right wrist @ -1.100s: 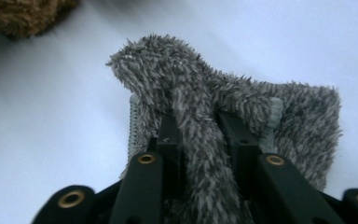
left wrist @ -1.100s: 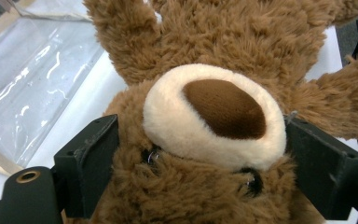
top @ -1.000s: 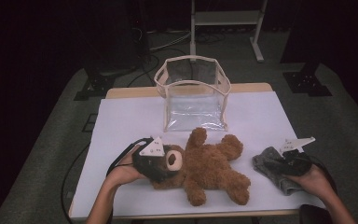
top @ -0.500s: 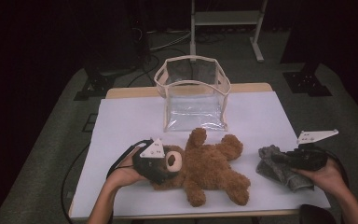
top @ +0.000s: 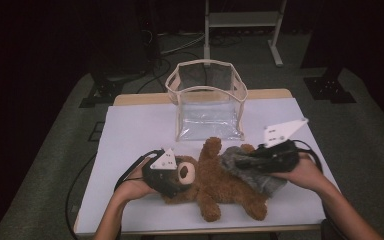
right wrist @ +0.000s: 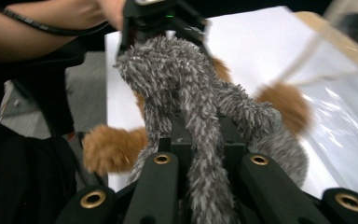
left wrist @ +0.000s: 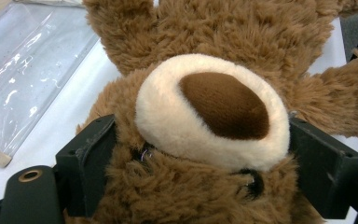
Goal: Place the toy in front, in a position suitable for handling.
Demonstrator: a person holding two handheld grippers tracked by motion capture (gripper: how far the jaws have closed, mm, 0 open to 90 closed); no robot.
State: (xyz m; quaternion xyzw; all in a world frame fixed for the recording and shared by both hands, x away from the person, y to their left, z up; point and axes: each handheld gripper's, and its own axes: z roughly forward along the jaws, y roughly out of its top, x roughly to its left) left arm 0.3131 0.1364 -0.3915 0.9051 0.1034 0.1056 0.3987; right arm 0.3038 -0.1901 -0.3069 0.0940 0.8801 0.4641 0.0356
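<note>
A brown teddy bear lies on its back on the white table, head toward the left. My left gripper is shut on the bear's head; in the left gripper view its jaws press either side of the head just below the cream snout. My right gripper is shut on a grey fuzzy cloth and holds it over the bear's belly. In the right gripper view the grey cloth hangs from between the jaws, and a brown paw shows below it.
A clear plastic bag with a beige rim stands open at the back middle of the table, just beyond the bear's raised arm. Bare white table lies to the left and right of it. A metal stand is on the floor behind.
My right gripper has carried the grey cloth leftward, from near the table's right edge to over the bear's body. The left gripper and the bear's head have stayed put.
</note>
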